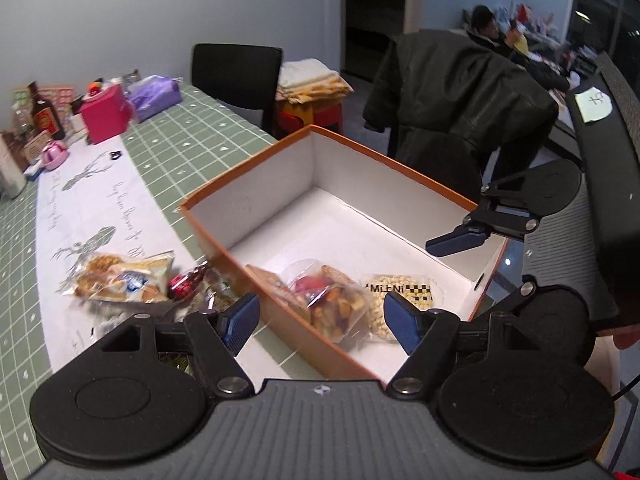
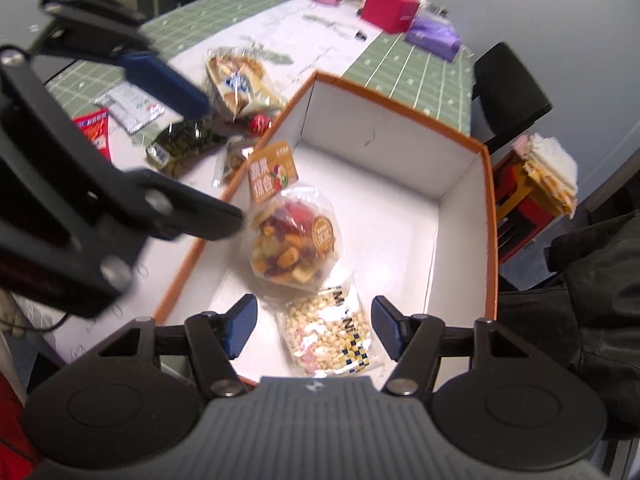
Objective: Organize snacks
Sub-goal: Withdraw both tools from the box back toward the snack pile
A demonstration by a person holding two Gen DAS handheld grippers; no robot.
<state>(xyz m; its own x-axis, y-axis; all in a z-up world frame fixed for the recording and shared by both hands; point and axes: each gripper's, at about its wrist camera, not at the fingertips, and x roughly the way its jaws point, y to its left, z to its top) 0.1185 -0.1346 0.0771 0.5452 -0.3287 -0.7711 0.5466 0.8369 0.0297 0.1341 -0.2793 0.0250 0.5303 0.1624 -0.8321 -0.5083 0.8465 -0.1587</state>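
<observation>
An orange box point(image 1: 248, 172) with a white inside stands on the table. In it lie a clear bag of dried fruit point(image 1: 332, 304) point(image 2: 294, 240) and a flat pack of puffed rice point(image 1: 404, 300) point(image 2: 328, 332). My left gripper point(image 1: 322, 320) hovers open over the box's near wall, its pads touching nothing. My right gripper point(image 2: 313, 326) is open above the puffed rice pack, which lies loose below the gap. One of its blue fingers point(image 1: 456, 240) shows over the box's right end. Left of the box lie a bread pack point(image 1: 124, 280) point(image 2: 240, 76) and a red candy point(image 1: 182, 286).
More loose packets lie by the box: a dark green one point(image 2: 180, 144), white sachets point(image 2: 132, 110), a red one point(image 2: 94, 132). At the table's far end are a pink box point(image 1: 106, 114), a purple bag point(image 1: 154, 96) and a bottle point(image 1: 44, 114). A jacket point(image 1: 460, 92) hangs over a chair; a person sits far behind.
</observation>
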